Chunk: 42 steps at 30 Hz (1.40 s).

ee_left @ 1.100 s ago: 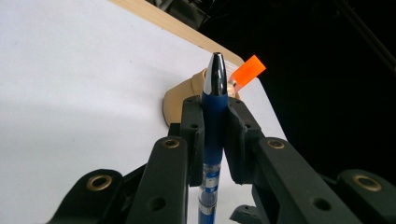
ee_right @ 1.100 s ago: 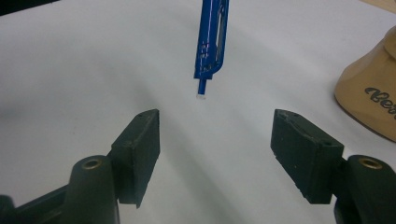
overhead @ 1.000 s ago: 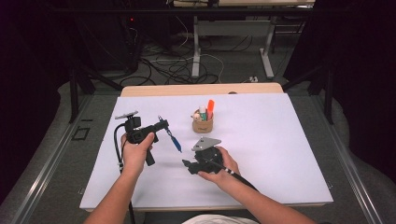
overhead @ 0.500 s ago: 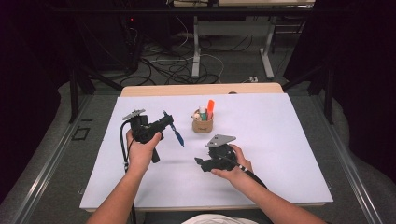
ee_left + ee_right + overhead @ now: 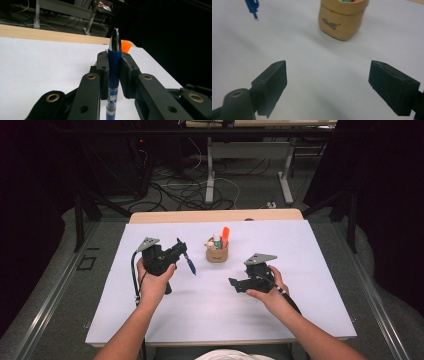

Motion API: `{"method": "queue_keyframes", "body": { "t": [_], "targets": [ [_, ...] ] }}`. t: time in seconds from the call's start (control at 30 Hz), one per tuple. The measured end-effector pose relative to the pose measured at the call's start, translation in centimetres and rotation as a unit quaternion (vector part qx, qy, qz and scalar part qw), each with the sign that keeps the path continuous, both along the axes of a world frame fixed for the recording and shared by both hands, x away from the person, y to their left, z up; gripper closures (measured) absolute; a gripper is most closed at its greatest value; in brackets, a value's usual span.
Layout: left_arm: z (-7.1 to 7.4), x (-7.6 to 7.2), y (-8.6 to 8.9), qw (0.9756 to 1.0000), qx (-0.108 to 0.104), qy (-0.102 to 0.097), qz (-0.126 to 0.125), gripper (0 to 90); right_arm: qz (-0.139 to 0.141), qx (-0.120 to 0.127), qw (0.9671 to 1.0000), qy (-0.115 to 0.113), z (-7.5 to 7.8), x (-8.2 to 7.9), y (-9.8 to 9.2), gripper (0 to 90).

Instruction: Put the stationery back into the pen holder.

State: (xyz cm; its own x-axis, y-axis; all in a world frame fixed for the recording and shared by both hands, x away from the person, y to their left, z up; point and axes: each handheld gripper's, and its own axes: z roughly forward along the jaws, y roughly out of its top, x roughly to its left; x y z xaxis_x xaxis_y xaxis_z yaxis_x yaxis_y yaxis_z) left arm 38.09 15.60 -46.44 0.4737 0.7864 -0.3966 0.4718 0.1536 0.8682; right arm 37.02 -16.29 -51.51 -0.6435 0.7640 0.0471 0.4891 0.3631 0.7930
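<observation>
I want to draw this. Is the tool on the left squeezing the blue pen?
Touching. In the left gripper view, the left tool has both black pads pressed against the blue pen.

The high view looked forward and down from above the person's side, taking in the whole white tabletop (image 5: 300,250) from some way off. The left gripper view rode low and close behind the left tongs (image 5: 114,75), facing along them across the tabletop toward its far wooden edge. The right gripper view sat close above the tabletop, facing a tan cup (image 5: 342,18). That cup (image 5: 217,254) also stood mid-table in the high view.
</observation>
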Motion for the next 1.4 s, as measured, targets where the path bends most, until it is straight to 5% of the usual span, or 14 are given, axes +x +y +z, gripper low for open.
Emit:
{"method": "queue_keyframes", "body": {
  "t": [0.27, 0.53, 0.97, 1.4],
  "targets": [
    [0.0, -0.1, 0.0, 0.9998, 0.014, -0.01, 0.006, 79.6, -0.051, 0.005, 0.9987, -0.003, -0.6, 0.5, -3.7, 0.0],
    [0.2, -0.1, -0.3, 0.9994, 0.029, -0.015, 0.01, 79.6, -0.091, 0.005, 0.9958, 0.002, -1.6, 0.9, -6.4, 0.0],
    [1.6, 0.7, -1.8, 0.999, 0.032, -0.033, 0.005, 79.6, -0.117, 0.002, 0.9931, 0.0, -2.1, 1.3, -8.9, 0.0],
    [3.2, 2.5, -4.1, 0.9982, 0.035, -0.047, -0.005, 79.6, -0.12, -0.006, 0.9927, 0.0, -2.2, 1.3, -9.4, 0.0]
  ]
}}
